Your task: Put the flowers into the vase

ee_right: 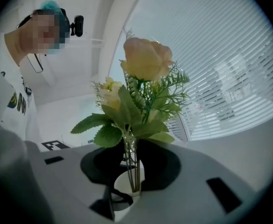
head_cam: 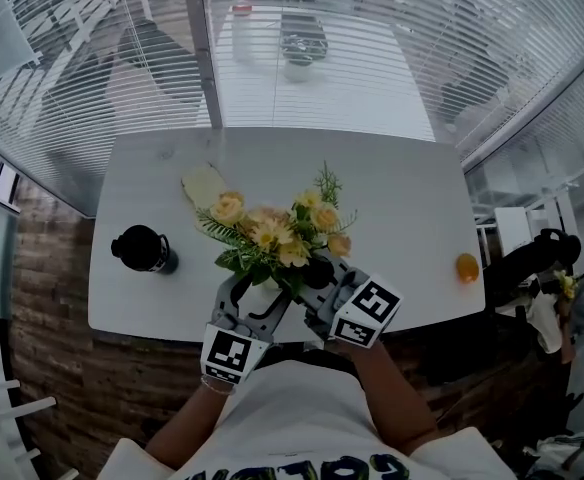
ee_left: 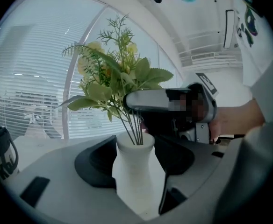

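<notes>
Flowers (head_cam: pixel 277 230) stand blooms-up in the upright vase (ee_left: pixel 134 174) clamped by left gripper (ee_left: pixel 134 157); right gripper (ee_right: pixel 131 171) fingers (ee_right: pixel 161 169) apart around stems (ee_right: pixel 132 160).

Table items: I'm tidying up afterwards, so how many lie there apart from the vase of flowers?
3: black bottle at left, pale flat piece beyond the flowers, orange fruit near the right edge. Flowers may hide others.

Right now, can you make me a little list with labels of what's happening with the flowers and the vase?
vase: white, upright, clamped by the left gripper
flowers: yellow bunch, stems down in the vase
right gripper: jaws slightly apart, stems between them above the vase mouth
table: white; dark bottle at left, small orange round thing at right
</notes>
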`<state>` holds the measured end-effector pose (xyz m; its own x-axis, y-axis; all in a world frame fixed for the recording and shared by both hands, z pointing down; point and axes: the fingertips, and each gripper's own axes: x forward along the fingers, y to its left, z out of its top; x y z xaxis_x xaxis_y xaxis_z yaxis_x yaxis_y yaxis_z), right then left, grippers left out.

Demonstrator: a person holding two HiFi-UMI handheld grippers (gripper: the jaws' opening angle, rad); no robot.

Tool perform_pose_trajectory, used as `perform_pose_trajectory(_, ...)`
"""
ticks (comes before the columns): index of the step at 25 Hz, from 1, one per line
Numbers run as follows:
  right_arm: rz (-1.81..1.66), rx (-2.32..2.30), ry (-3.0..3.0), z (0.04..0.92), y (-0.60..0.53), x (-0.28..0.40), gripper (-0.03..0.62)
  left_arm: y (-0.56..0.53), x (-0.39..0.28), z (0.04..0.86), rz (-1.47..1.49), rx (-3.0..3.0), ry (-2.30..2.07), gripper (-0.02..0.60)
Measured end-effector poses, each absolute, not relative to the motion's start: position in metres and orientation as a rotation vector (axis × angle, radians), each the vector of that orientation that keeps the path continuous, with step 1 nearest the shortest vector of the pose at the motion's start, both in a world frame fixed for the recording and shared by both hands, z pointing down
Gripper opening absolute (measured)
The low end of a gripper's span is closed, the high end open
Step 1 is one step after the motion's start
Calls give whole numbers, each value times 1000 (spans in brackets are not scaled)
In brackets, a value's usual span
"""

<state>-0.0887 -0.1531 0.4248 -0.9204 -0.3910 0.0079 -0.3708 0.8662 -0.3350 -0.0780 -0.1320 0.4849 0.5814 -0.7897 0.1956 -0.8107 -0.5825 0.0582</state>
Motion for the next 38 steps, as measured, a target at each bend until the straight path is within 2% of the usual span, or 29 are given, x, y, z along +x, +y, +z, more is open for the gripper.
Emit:
perform_pose_trajectory(7,-443,-597,3052,432,-145,-89,154,-133,-77,488,210,2694,-1408,264)
perform_pose_trajectory(12,-428,-567,3086,432,-140,-89,219,-136,-78,493,240,2702,-1457,264)
perform_pose_trajectory(15,-429,-574,3087,431,-137,-84,249,-133,-80,511,319,2660,-1437,225)
perform_pose_trajectory(20,-409,-583,3127,435,-131,-78,276,-127,-79,522,331,2626,-1439,222)
perform_pose_trajectory(38,-432,-672,3287,476,-125,-65,310,-132,-79,532,356,2539,-1479,234)
